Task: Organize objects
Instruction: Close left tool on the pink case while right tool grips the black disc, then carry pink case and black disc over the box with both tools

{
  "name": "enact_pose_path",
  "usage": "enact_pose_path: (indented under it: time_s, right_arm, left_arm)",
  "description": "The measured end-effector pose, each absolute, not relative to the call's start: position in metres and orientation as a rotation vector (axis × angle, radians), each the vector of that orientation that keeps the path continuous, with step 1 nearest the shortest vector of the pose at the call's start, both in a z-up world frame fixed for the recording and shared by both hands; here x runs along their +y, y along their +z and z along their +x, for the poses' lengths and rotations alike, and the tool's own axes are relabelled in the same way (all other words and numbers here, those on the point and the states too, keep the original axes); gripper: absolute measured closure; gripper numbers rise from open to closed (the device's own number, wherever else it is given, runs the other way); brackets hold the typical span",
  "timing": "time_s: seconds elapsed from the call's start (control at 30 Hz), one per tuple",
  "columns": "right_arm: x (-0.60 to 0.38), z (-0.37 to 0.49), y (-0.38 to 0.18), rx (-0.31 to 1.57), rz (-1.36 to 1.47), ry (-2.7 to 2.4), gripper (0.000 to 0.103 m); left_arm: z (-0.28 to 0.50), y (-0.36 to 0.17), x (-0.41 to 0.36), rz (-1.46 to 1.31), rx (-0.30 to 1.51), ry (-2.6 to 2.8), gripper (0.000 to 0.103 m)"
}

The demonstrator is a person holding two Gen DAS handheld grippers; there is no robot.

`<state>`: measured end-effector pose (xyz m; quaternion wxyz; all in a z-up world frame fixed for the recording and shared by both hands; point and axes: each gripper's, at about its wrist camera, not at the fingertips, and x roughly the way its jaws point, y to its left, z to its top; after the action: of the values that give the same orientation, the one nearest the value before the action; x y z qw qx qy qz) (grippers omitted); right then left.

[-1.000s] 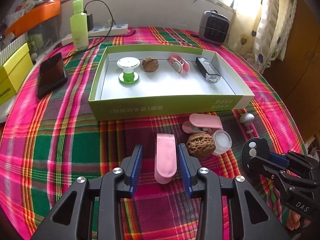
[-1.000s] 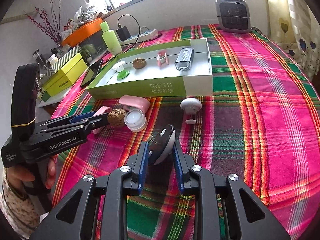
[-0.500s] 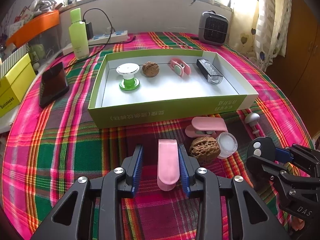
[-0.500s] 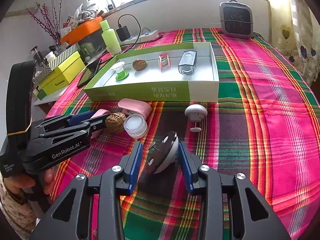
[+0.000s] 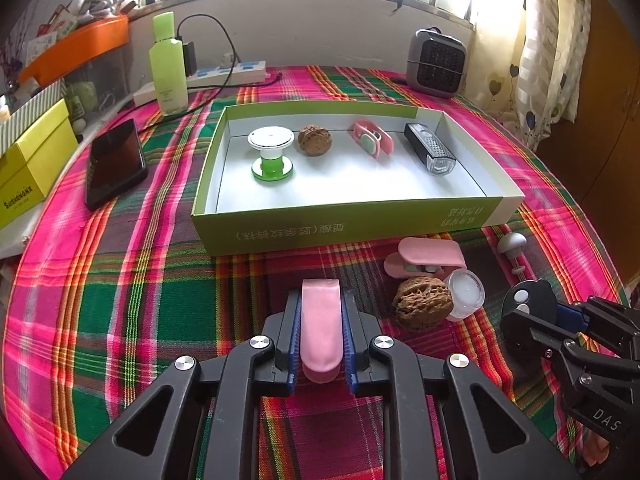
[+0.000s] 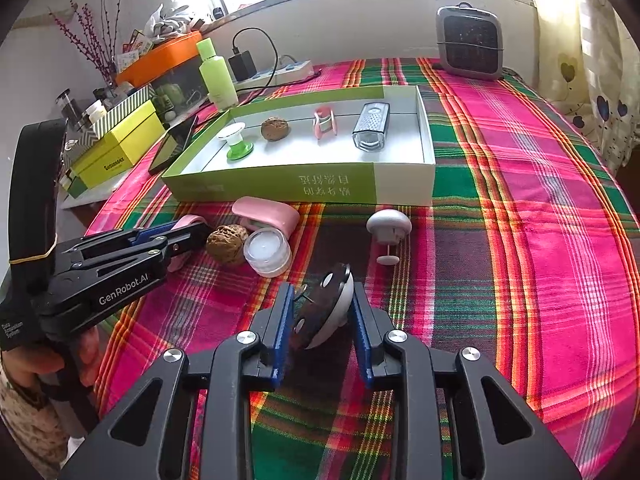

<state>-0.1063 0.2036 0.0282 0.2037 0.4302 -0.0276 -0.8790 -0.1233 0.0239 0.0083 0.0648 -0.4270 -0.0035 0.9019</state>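
Left wrist view: left gripper [image 5: 321, 326] pinches pink clip [image 5: 321, 326], near side of green box [image 5: 348, 224]; walnut [image 5: 422, 308] lies to its right. Right wrist view: right gripper [image 6: 322, 320] brackets tilted black-and-white disc [image 6: 325, 312]; pad contact apparently made, though uncertain on right side.

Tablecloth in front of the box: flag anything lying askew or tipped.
The small clear jar lies tipped on its side against the walnut. The grey mushroom-shaped knob also lies toppled, stem toward the camera.
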Motion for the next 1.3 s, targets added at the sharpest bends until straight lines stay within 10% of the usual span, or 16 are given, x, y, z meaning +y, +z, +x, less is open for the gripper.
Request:
enact_pose_path:
  time_s: [1.3]
  right_arm:
    - [0.194, -0.115, 0.06, -0.092, 1.096, -2.469, 0.074]
  left_arm:
    - [-0.124, 0.035, 0.016, -1.212, -0.057, 2.742, 0.087]
